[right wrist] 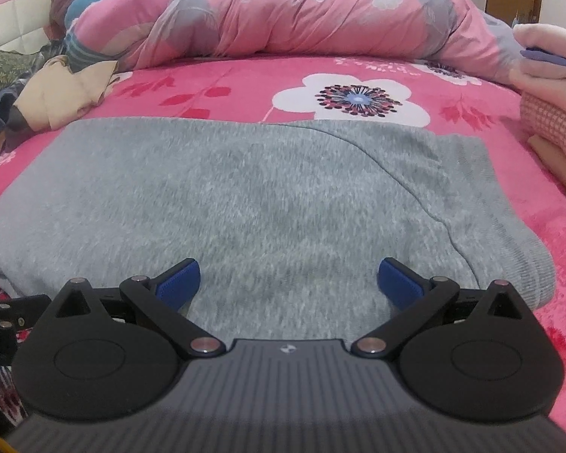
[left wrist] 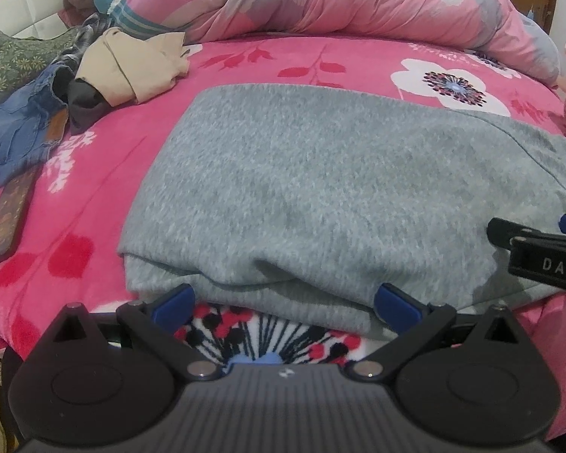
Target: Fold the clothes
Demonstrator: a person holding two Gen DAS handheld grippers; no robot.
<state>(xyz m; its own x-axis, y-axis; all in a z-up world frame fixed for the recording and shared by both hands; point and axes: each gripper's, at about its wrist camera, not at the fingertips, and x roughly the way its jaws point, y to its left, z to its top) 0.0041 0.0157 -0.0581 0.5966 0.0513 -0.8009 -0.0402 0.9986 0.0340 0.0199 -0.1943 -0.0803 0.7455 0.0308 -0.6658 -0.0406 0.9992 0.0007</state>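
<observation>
Left wrist view: the left tool (left wrist: pixel 283 300) is released, its blue pads (left wrist: pixel 173 302) spread wide and holding nothing. Both pads sit at the near edge of the folded grey sweater (left wrist: pixel 320 188), which lies flat on the pink floral bedsheet (left wrist: pixel 94 158). The sweater's near edge shows two stacked layers, and a seam curves across its right part. The right tool (left wrist: pixel 539 253) enters from the right edge of this view, just over the sweater's right near corner.

Right wrist view: the right tool (right wrist: pixel 288 283) is also released — its blue pads (right wrist: pixel 398 283) stand well apart above the sweater's near portion, gripping nothing. Whether they touch the fabric cannot be told.

Surroundings:
- A rumpled pink quilt (left wrist: pixel 358 3) lies along the far side of the bed.
- Unfolded clothes are heaped at the far left — a beige garment (left wrist: pixel 132 64), denim shorts (left wrist: pixel 22 128) and a green patterned cloth (left wrist: pixel 15 56).
- A stack of folded items (right wrist: pixel 554 87) sits at the right edge.
</observation>
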